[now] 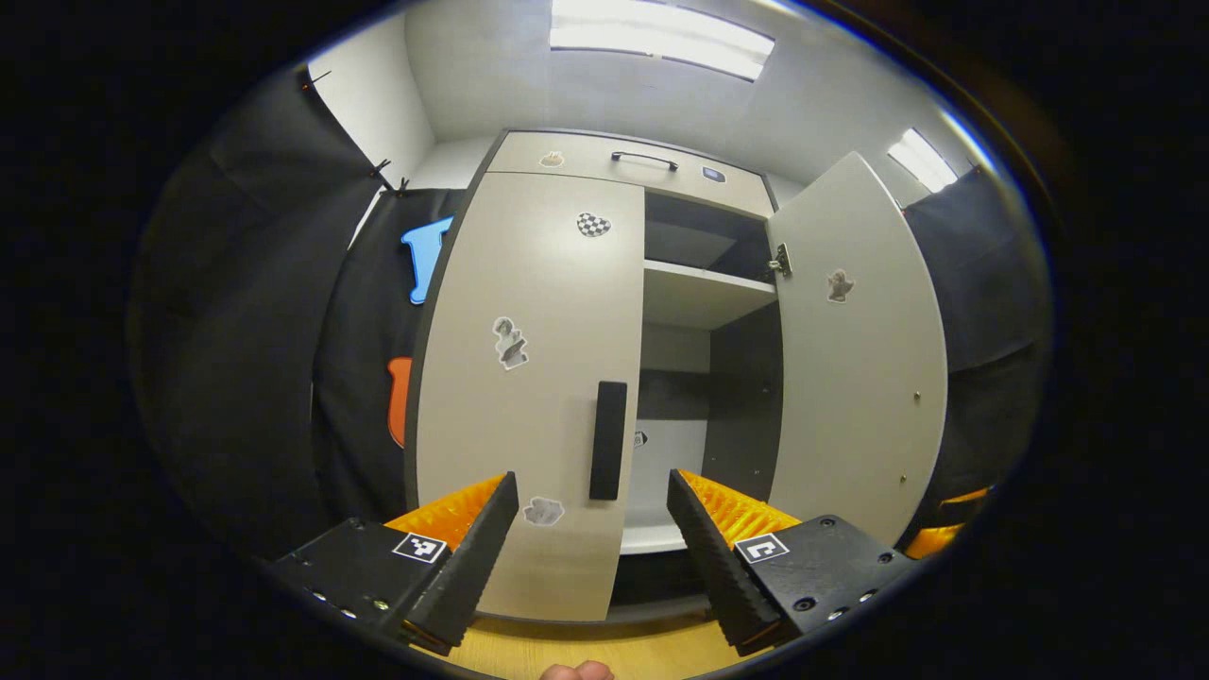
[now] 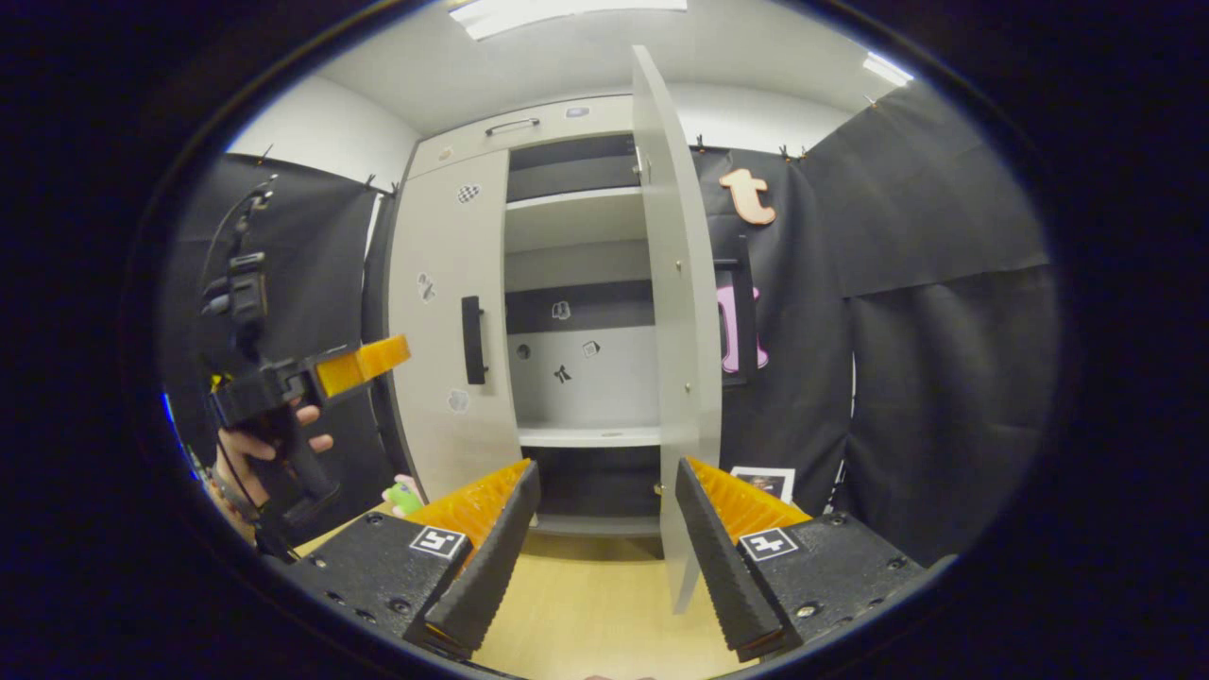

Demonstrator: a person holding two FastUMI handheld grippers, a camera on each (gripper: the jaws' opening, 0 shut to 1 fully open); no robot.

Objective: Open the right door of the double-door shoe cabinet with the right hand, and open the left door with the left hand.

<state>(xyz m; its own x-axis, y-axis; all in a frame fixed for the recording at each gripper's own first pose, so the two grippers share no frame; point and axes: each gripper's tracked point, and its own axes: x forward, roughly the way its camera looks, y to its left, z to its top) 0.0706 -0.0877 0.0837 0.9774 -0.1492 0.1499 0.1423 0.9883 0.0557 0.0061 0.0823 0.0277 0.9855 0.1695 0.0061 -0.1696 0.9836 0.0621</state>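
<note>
The right door (image 2: 675, 312) stands swung wide, leaving the shelves (image 2: 586, 434) open to reach; the shut left door (image 1: 529, 378) blocks its half, handle (image 1: 608, 439) unobstructed.

Shoe cabinet (image 1: 604, 161) showing beige-grey doors; left door (image 1: 529, 378) wearing a black handle (image 1: 608, 440) and a black-white checkered sticker (image 1: 593, 224). Right door (image 2: 675, 312) showing pale grey. Interior (image 2: 581, 312) showing a dark band over white. Left gripper (image 1: 593, 501) and right gripper (image 2: 604, 491) showing orange fingers with black ribbed pads, black-white markers. Floor (image 2: 586, 604) showing light wood.
</note>
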